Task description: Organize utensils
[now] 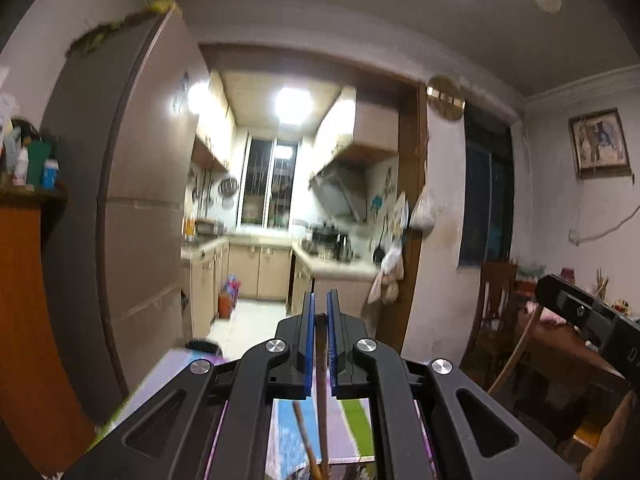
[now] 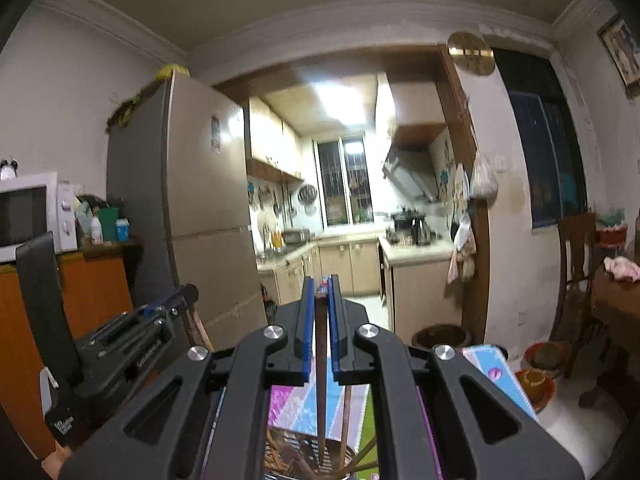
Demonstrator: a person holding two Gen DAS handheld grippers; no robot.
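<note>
My left gripper (image 1: pixel 321 300) points level toward the kitchen doorway, its blue pads shut on a thin brown chopstick (image 1: pixel 321 344) that hangs down between them. A second brown stick (image 1: pixel 301 428) shows below the jaws. My right gripper (image 2: pixel 321 284) is likewise shut on a dark brown chopstick (image 2: pixel 320 344). Its lower end reaches into a woven utensil basket (image 2: pixel 292 452) holding several more sticks. In the right wrist view the left gripper (image 2: pixel 182 294) appears at the left with its stick (image 2: pixel 198 330) hanging down. The left wrist view shows the right gripper (image 1: pixel 560 292) at the right.
A colourful patterned cloth (image 2: pixel 288 400) lies under both grippers. A tall fridge (image 2: pixel 200 208) stands left of the kitchen doorway (image 2: pixel 352 208). A microwave (image 2: pixel 28 212) sits on an orange cabinet (image 2: pixel 92 292). A wooden chair (image 2: pixel 576 264) and table (image 1: pixel 560 344) stand at the right, with bowls (image 2: pixel 536 380) on the floor.
</note>
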